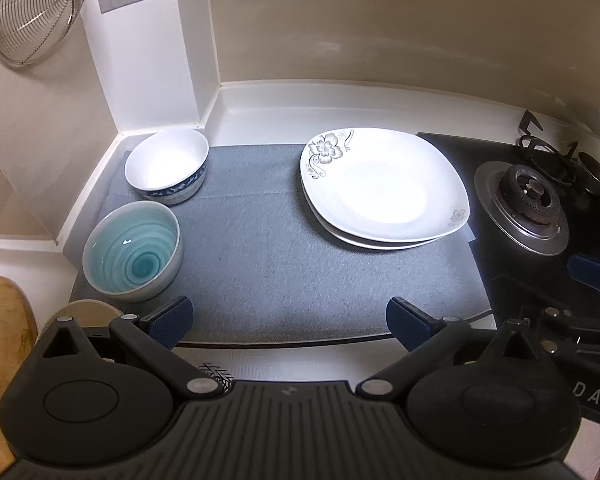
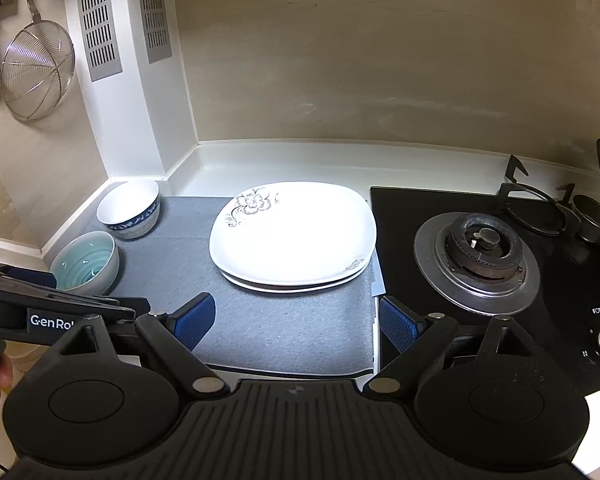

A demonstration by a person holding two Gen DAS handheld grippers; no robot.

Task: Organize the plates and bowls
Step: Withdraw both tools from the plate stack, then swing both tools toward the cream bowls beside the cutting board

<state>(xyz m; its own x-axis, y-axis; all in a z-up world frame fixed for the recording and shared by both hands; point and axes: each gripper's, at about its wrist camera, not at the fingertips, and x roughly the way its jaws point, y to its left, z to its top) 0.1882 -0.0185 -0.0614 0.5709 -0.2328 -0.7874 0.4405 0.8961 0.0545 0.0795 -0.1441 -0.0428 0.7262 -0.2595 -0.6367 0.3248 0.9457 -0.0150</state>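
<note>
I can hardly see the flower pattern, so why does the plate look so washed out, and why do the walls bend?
In the right wrist view, light glares off the top plate and bleaches its middle, so only the flowers at its edge show. In the left wrist view the plate glares too, less strongly. Both views use a wide lens that curves the counter edge and walls.

The left gripper (image 2: 32, 280) reads "GenRo", the stove (image 2: 500, 320) "FOTILE".
</note>
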